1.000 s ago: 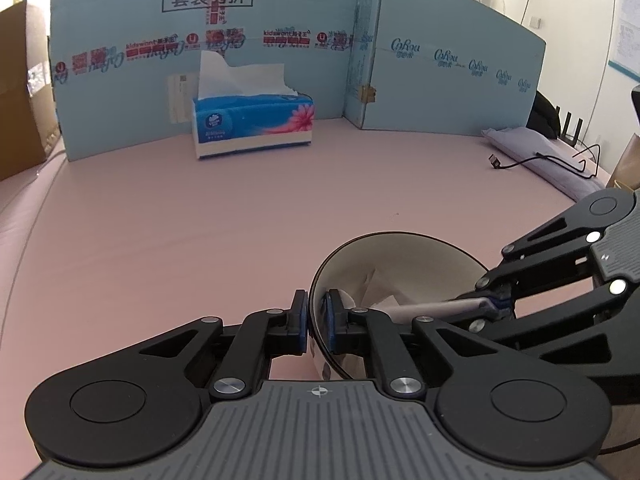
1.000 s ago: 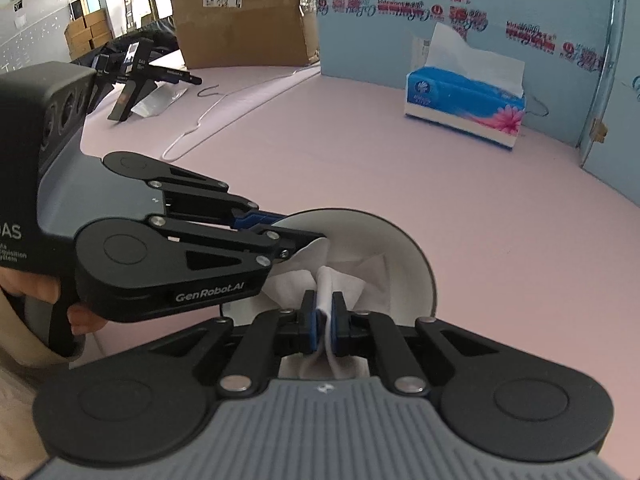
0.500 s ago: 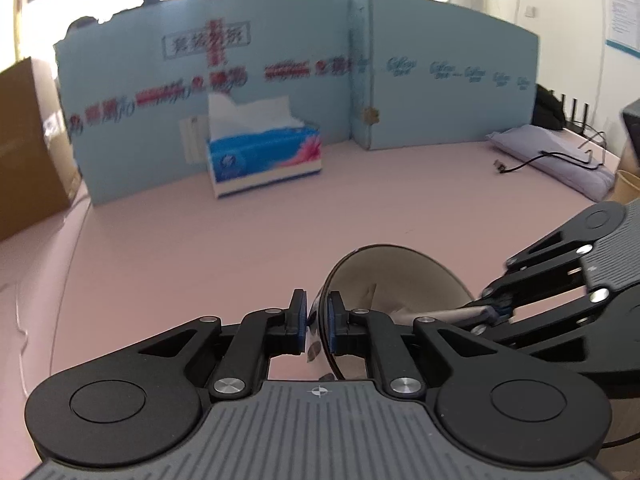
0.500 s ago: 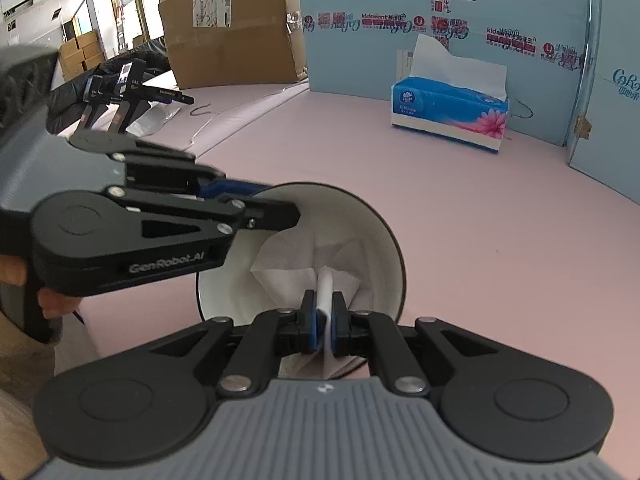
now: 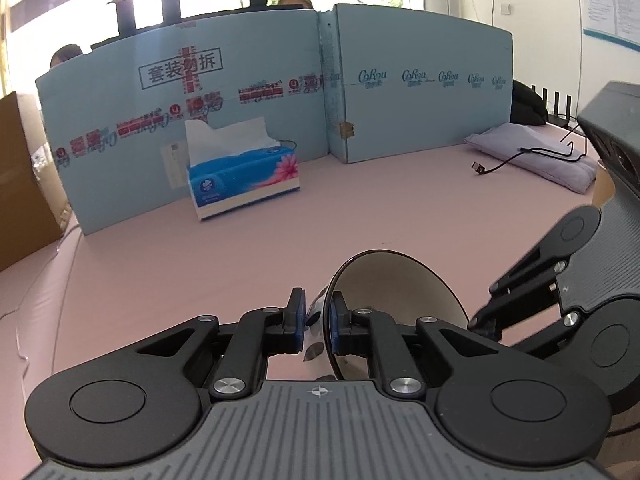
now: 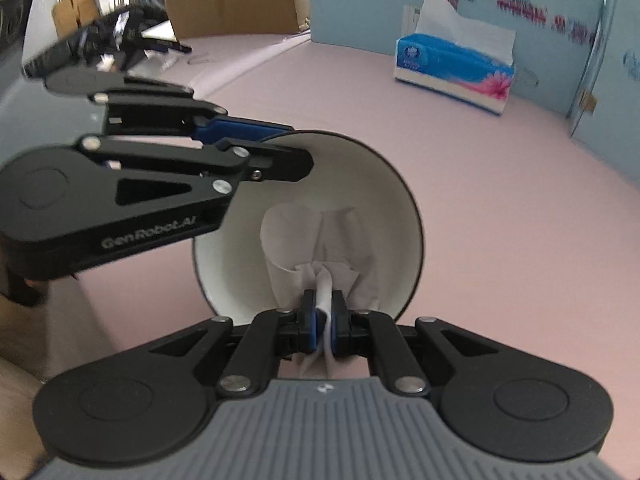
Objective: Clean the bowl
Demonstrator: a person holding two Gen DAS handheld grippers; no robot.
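Midway: left hand-held gripper (image 5: 316, 320) clamps the tilted bowl's (image 6: 400, 200) rim; right hand-held gripper (image 6: 323, 318) pinches a tissue (image 6: 316, 240) inside, wiping unfinished.

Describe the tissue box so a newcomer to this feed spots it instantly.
Find the blue cardboard wall at the back of the pink table. The tissue box stands just in front of its left panel. It is bright blue with a pink flower and a white tissue sticking out the top.
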